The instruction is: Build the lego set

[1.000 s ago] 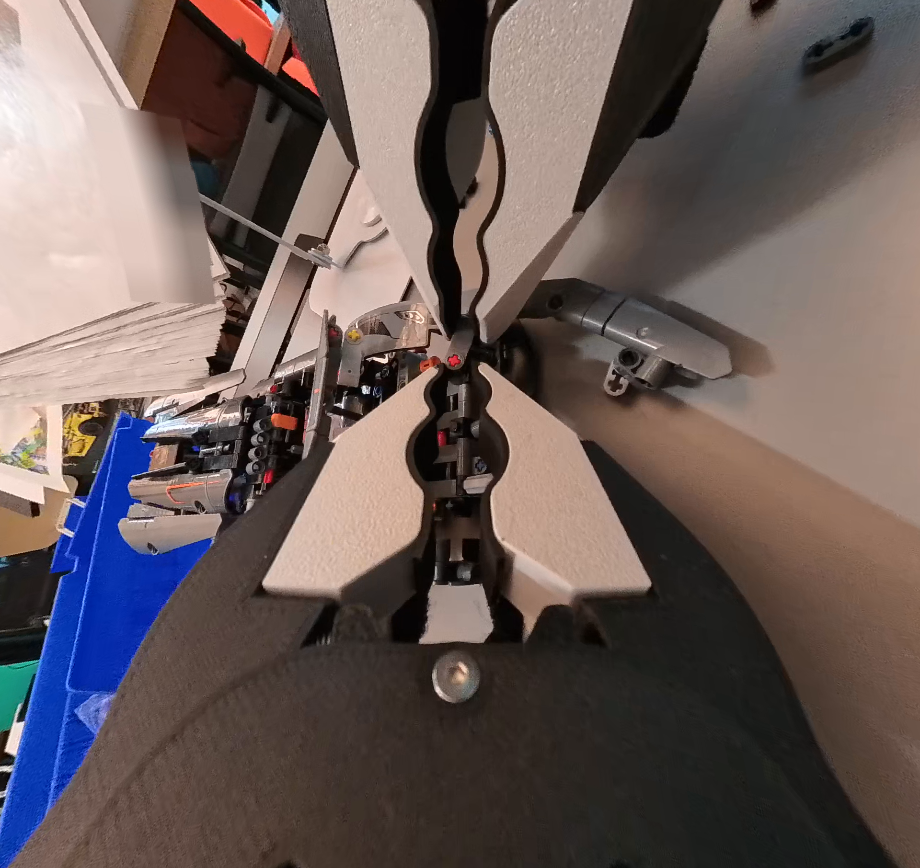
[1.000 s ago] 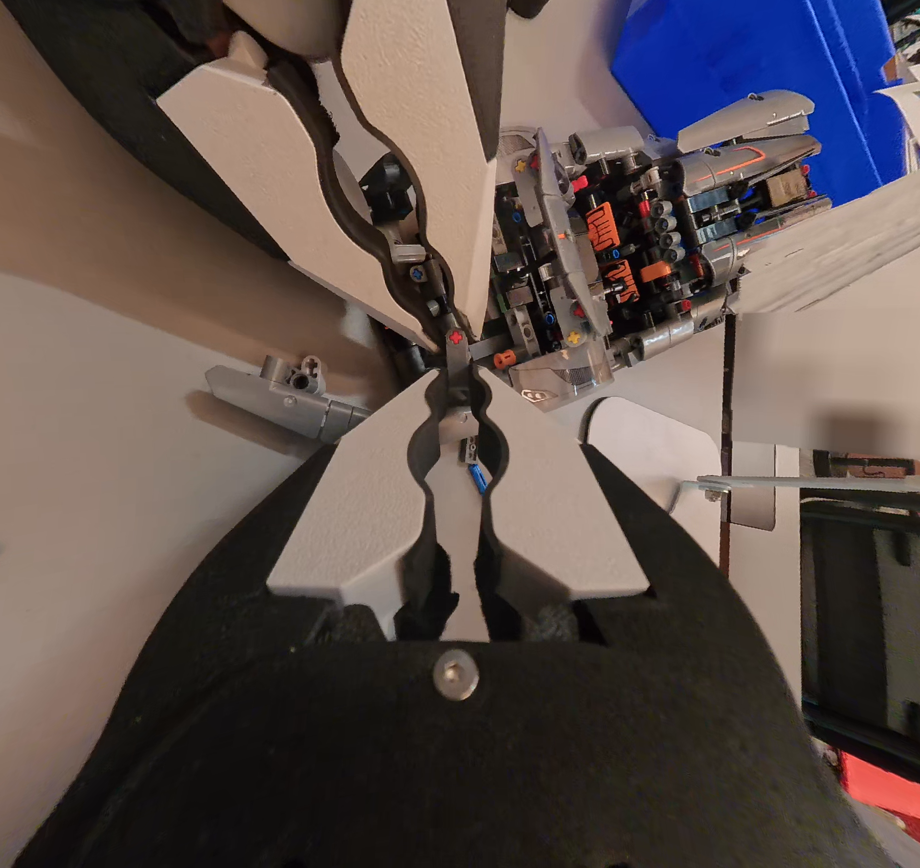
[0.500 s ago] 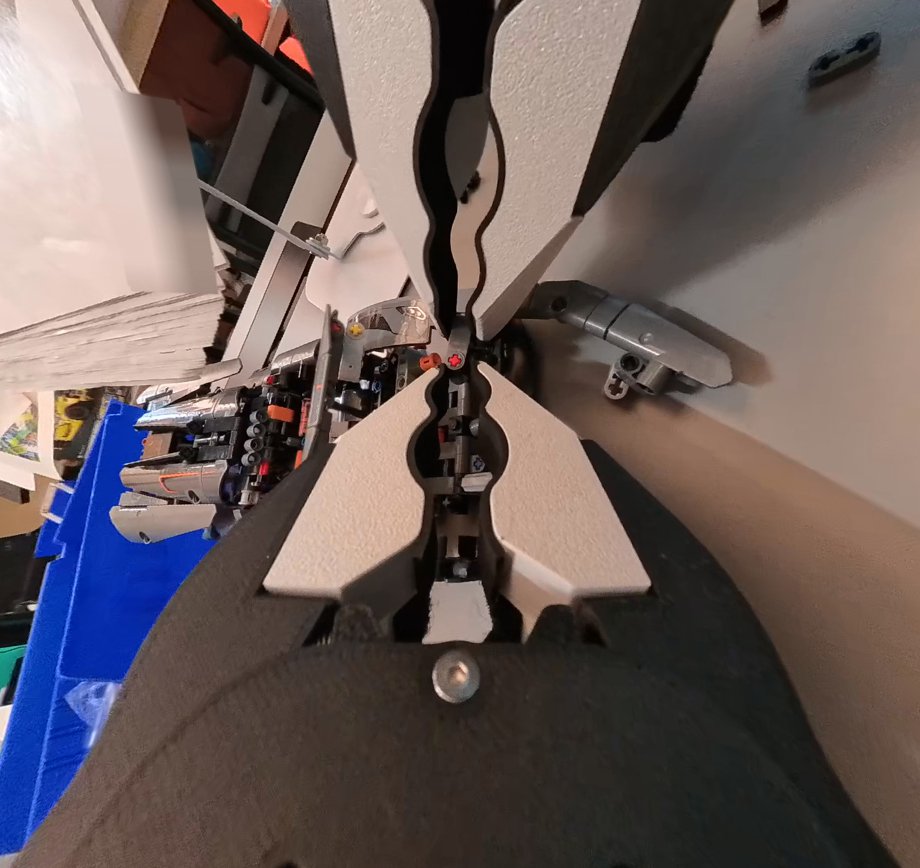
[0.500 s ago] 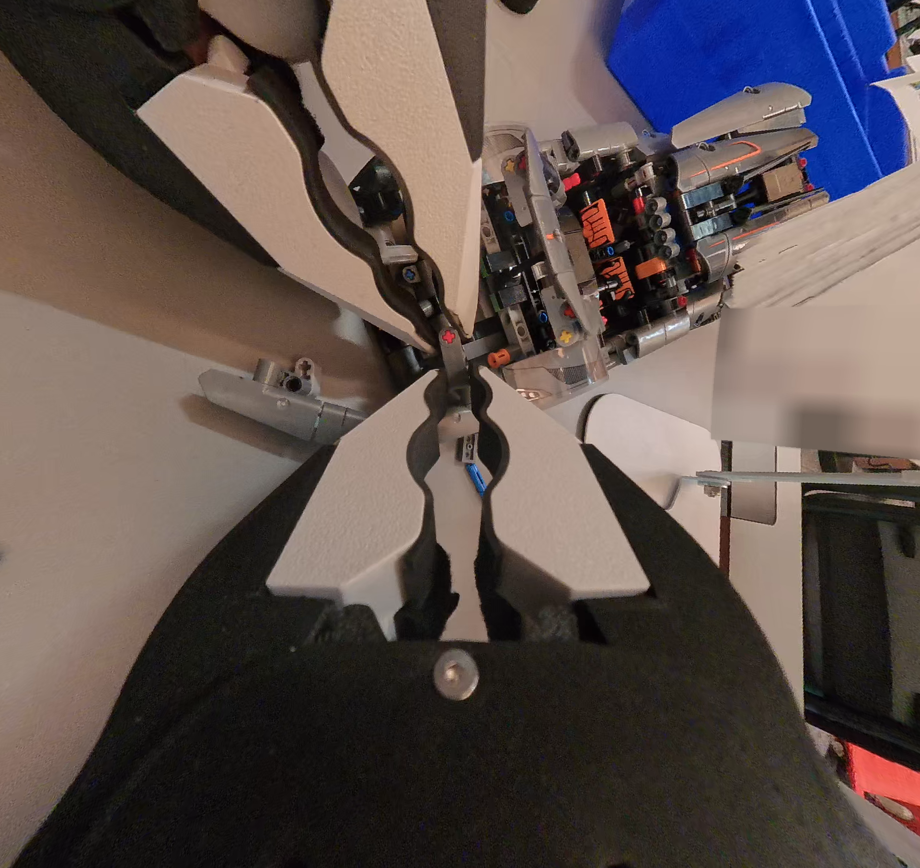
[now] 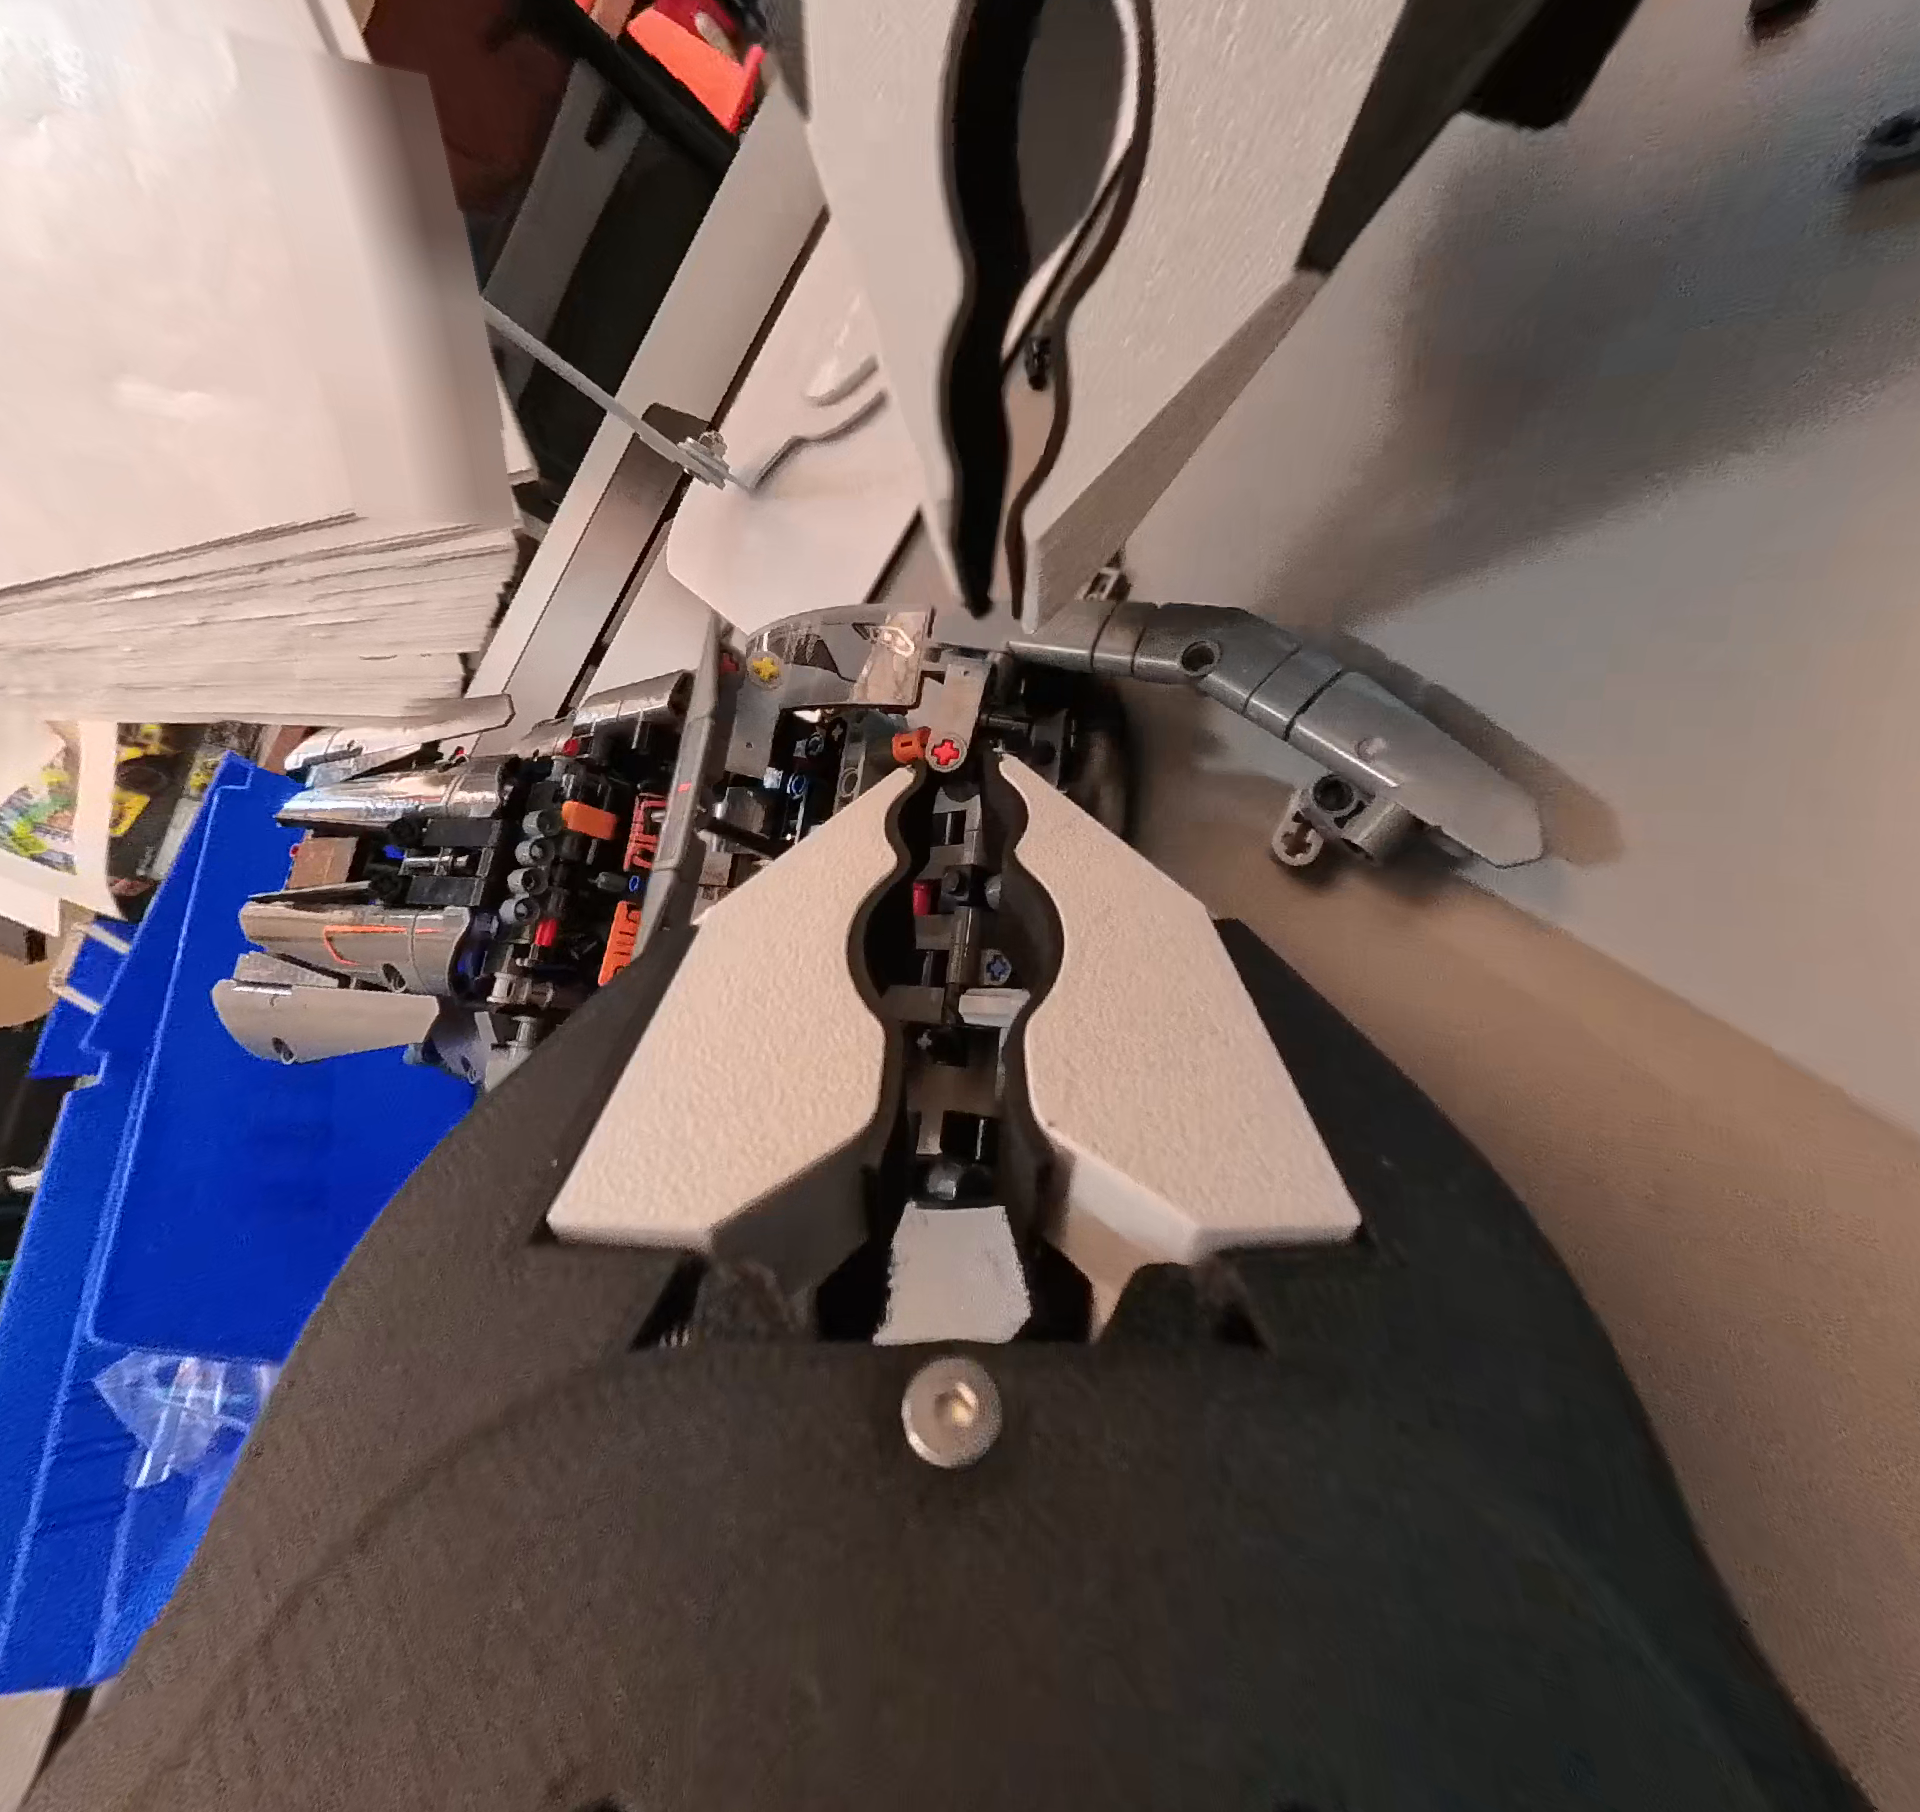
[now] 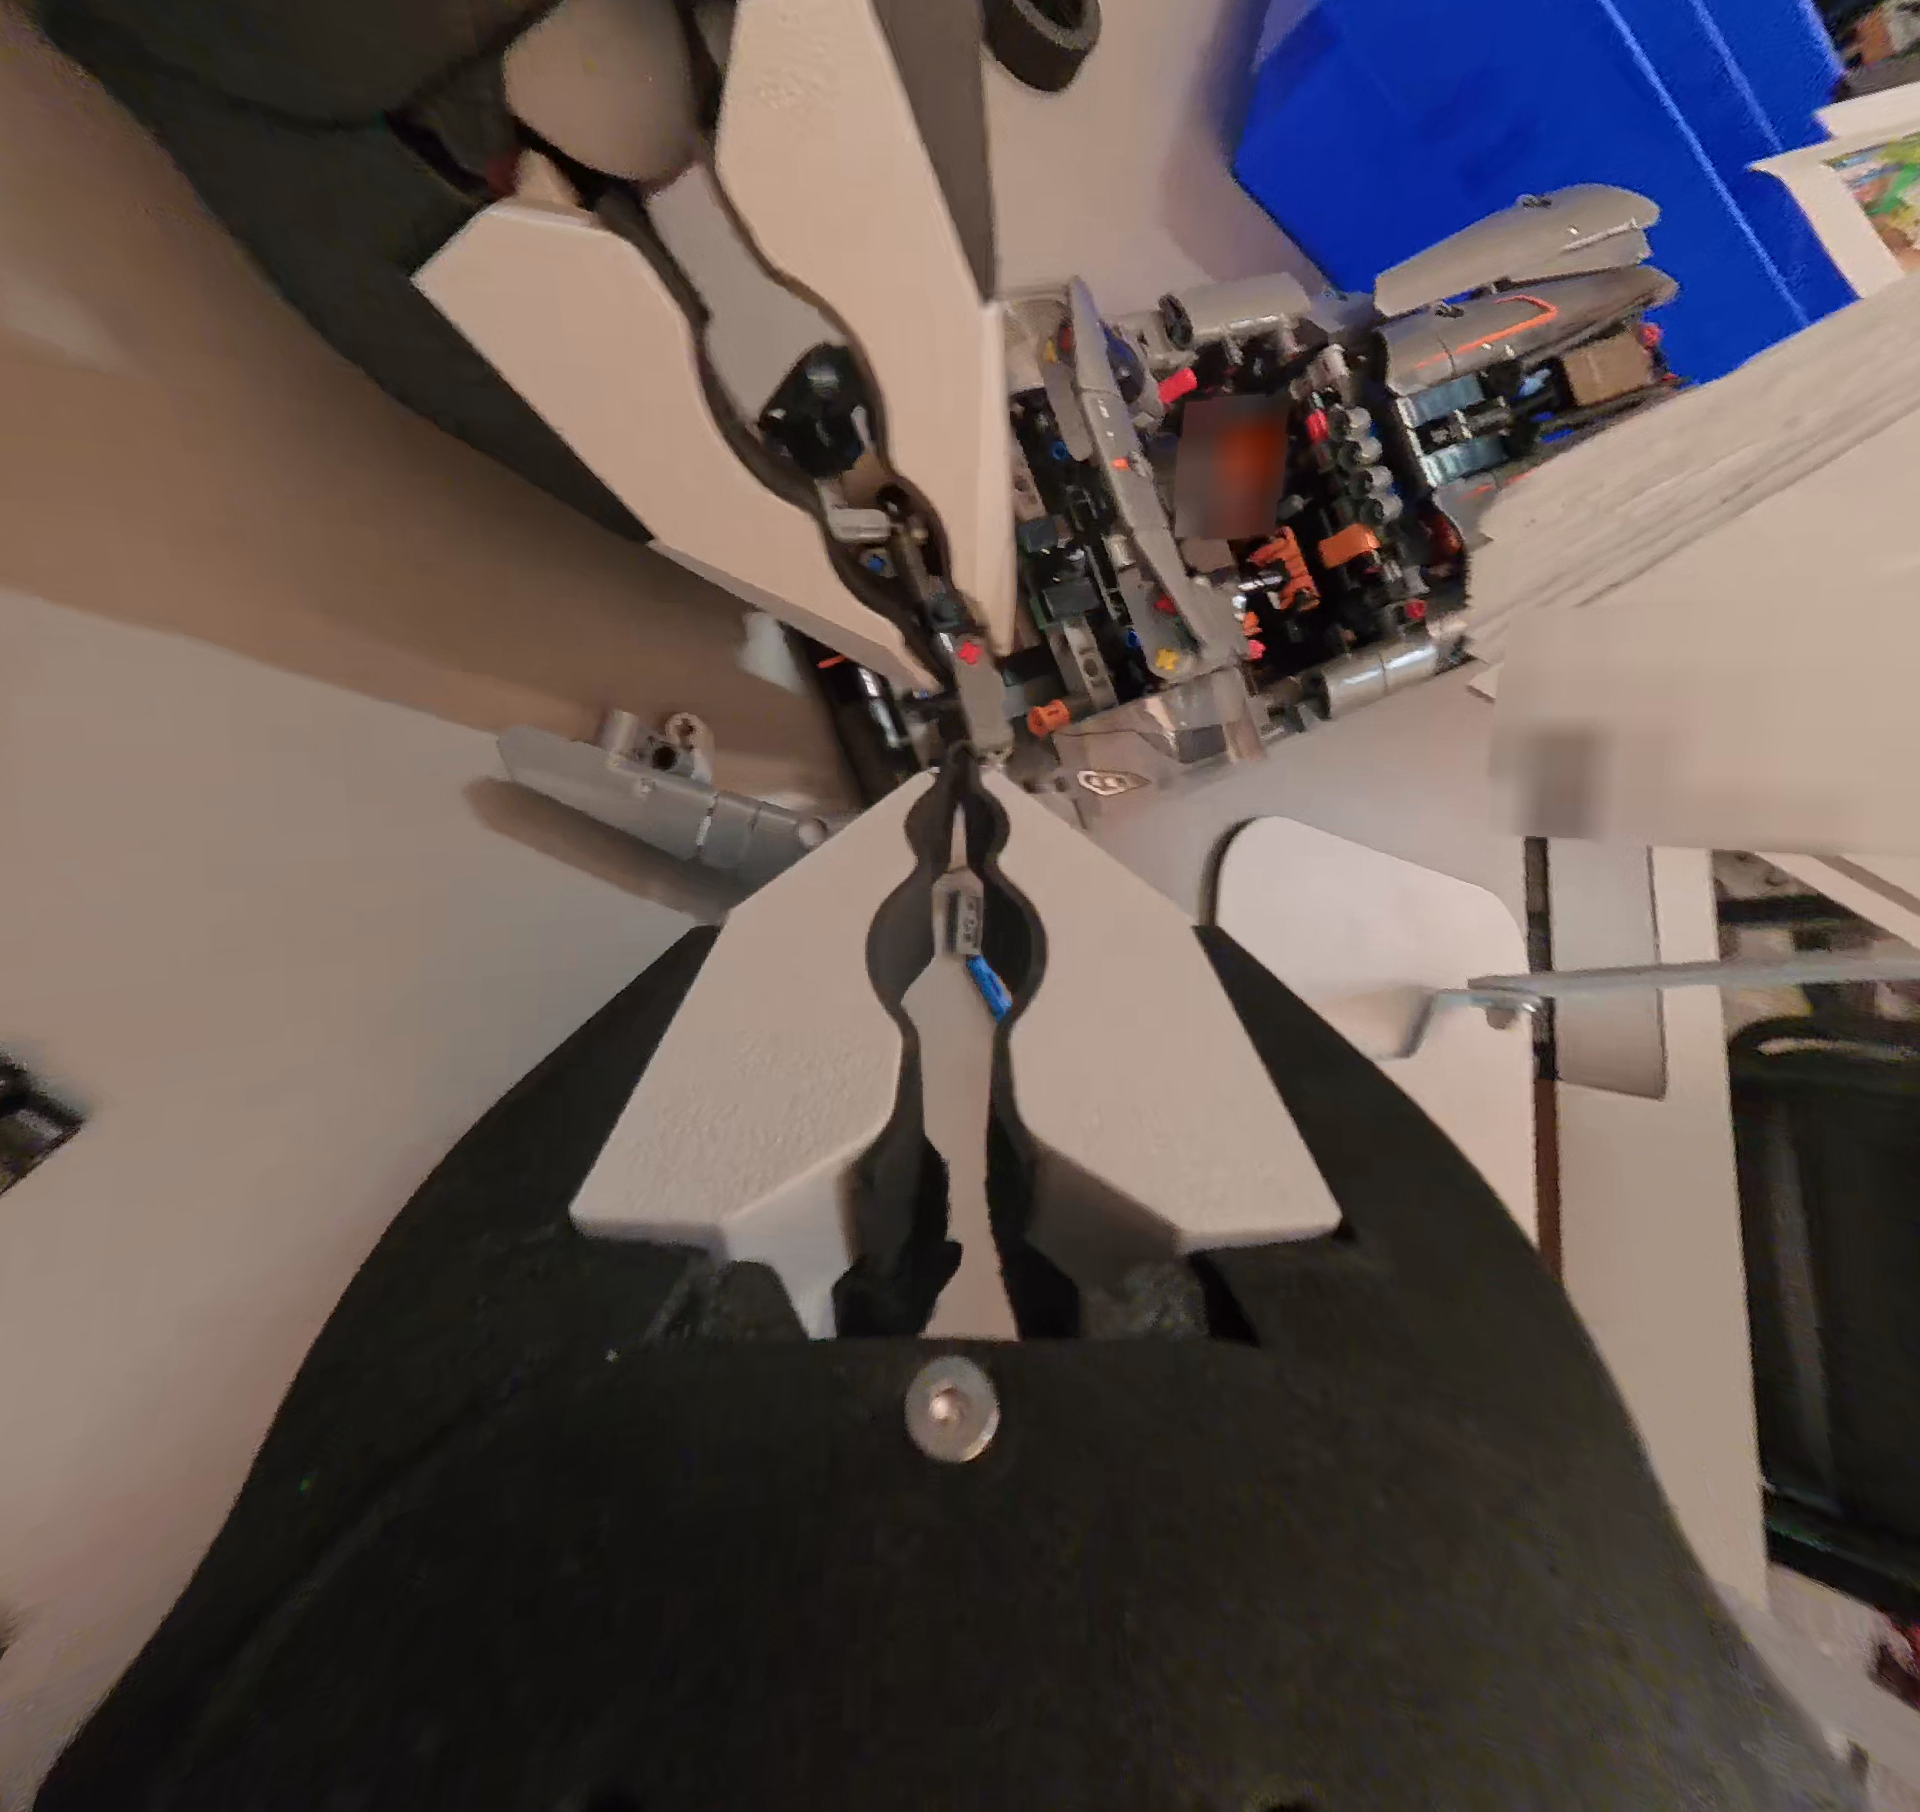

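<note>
Centre frame, left gripper [image 5: 958,775] is clamped on the model [image 5: 582,848], steadying it; right gripper [image 6: 961,775], jaws nearly closed, pinches a small grey piece [image 6: 961,915], apparently for fitting.

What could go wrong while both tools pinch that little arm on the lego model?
1. Both tools, left and right, grip one thin grey arm on the lego model; pulling unevenly might snap it off.
2. The loose grey curved piece lies close by; a swing might knock it away.
</note>
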The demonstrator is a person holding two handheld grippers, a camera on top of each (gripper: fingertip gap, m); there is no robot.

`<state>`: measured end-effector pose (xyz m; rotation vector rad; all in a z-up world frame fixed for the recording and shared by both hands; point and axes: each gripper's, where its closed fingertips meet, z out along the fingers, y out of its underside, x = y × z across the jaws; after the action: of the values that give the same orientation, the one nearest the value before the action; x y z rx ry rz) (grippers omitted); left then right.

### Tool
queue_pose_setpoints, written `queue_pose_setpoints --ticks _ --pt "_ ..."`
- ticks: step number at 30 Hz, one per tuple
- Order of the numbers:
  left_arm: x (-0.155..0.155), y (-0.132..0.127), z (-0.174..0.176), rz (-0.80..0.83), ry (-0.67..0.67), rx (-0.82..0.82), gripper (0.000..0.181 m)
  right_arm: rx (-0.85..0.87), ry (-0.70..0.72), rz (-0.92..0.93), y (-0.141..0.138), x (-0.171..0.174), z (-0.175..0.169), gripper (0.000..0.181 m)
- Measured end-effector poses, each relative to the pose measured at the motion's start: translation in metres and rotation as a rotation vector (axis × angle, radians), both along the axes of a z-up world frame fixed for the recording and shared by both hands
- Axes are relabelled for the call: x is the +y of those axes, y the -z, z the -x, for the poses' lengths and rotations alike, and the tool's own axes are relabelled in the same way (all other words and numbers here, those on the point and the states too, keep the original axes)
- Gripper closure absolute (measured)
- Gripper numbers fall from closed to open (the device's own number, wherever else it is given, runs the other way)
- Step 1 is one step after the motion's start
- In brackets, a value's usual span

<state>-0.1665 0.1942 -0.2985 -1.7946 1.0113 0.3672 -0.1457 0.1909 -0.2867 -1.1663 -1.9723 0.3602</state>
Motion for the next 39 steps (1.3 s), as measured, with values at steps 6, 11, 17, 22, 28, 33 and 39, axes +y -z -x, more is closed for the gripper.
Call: queue_pose_setpoints --ticks 6,11,17,22,28,33,39 --pt "0.001 -0.002 0.003 0.015 -0.021 -0.039 0.174 -0.01 -0.015 -0.025 0.011 -0.006 0.007 0.178" --pt "0.002 -0.006 0.006 -0.004 -0.03 -0.037 0.174 0.052 0.041 -0.063 0.008 0.002 0.016 0.181" --pt "-0.003 -0.016 0.003 -0.055 0.009 -0.009 0.175 0.076 0.116 -0.054 0.012 0.013 0.02 0.181" --pt "0.0 -0.013 0.003 -0.073 0.006 0.045 0.174 0.089 0.134 0.014 0.015 0.014 0.022 0.181" --pt "0.001 -0.011 -0.002 -0.122 0.038 0.165 0.179 0.066 0.127 0.112 0.015 0.012 0.015 0.179" --pt "0.006 -0.009 0.0 -0.15 0.031 0.24 0.181 0.063 0.133 0.134 0.016 0.013 0.014 0.178" --pt "0.01 -0.016 0.002 -0.2 0.024 0.271 0.177 0.068 0.137 0.143 0.017 0.014 0.014 0.177"
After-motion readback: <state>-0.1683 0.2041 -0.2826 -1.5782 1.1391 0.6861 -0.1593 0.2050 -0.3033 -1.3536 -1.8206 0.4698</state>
